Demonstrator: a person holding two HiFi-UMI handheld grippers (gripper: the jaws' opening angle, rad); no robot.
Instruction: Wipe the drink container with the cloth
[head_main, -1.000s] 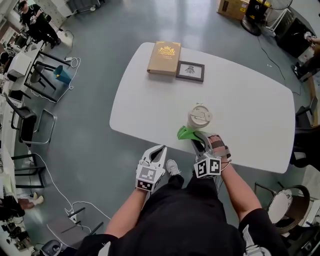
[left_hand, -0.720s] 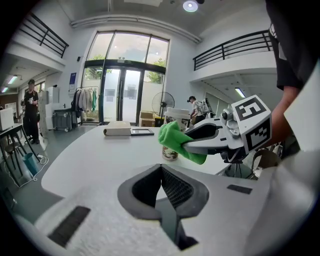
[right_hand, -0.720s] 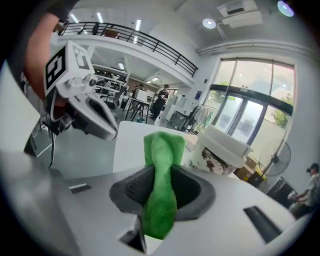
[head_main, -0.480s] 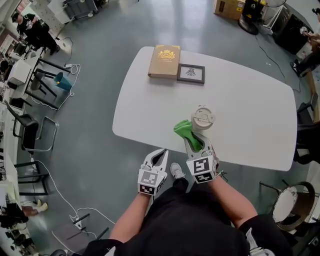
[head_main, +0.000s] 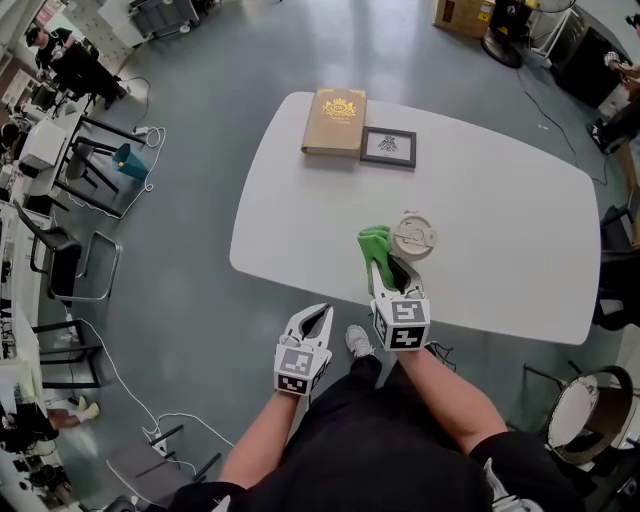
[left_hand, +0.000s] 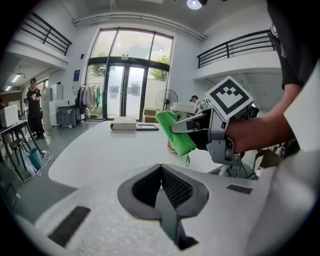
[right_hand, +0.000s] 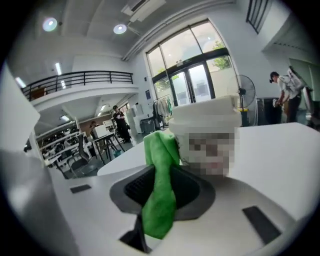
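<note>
Cloth (head_main: 375, 243) shifted against cup (head_main: 413, 238); right tongs (head_main: 385, 266) clamp it.

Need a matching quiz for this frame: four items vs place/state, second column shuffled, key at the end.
1. cloth
2. drink container
3. left tongs
4. brown book

A. shut on nothing, held off the near edge of the table
B. at the table's far edge, beside the framed picture
C. upright on the table, lid on
D. clamped in the right tongs, right beside the drink container

Pairs: 1-D, 2-C, 3-A, 4-B
</note>
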